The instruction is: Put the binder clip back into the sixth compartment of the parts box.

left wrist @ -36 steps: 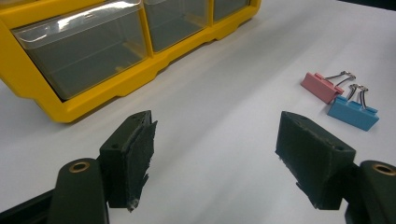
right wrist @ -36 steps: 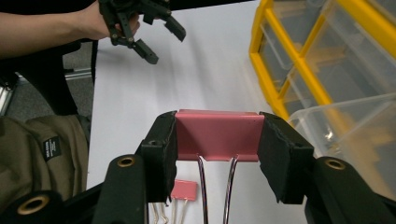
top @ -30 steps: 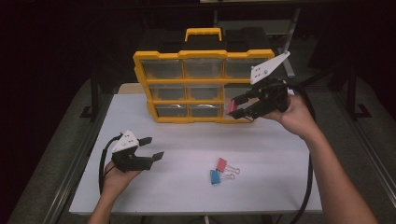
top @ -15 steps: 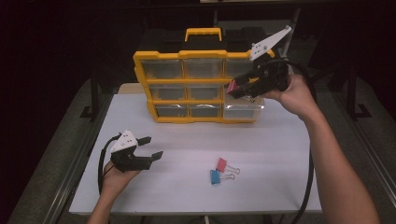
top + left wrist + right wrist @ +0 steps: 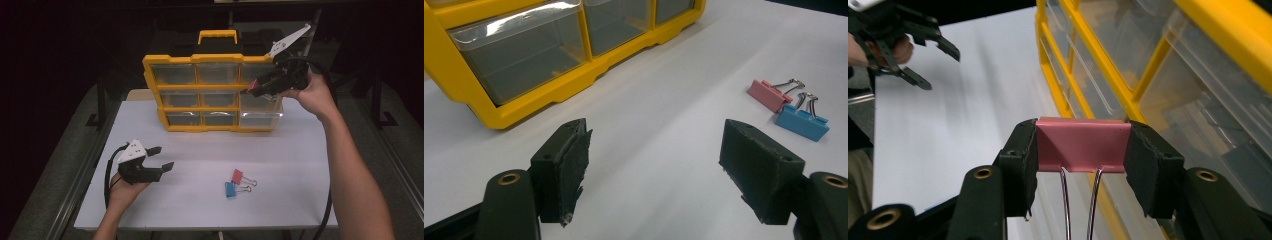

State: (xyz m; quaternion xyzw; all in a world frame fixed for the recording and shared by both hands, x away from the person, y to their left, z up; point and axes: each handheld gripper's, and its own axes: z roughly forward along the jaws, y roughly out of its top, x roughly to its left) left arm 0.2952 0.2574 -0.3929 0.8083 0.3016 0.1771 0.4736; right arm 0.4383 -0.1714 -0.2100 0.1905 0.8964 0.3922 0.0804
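Observation:
My right gripper (image 5: 256,88) is shut on a pink binder clip (image 5: 1080,142), gripping it by its two ends with the wire handles pointing back toward the camera. It is held in the air against the right column of the yellow drawer organizer (image 5: 215,60), at the middle row. The bottom right clear drawer (image 5: 260,119) stands pulled out a little. My left gripper (image 5: 161,157) rests open near the table's front left, with nothing between its pads (image 5: 566,165). A second pink clip (image 5: 237,176) and a blue clip (image 5: 230,189) lie together on the white table (image 5: 300,165).
The organizer (image 5: 574,92) stands upright at the back of the table, with a yellow handle (image 5: 217,36) on top and clear drawers in three rows. The two loose clips (image 5: 801,122) lie to the right of my left gripper. Dark surroundings and a metal frame (image 5: 75,185) border the table.
My right gripper has risen with the pink clip and moved from the bottom right drawer's level up to the middle row of the organizer. The left gripper has stayed put.

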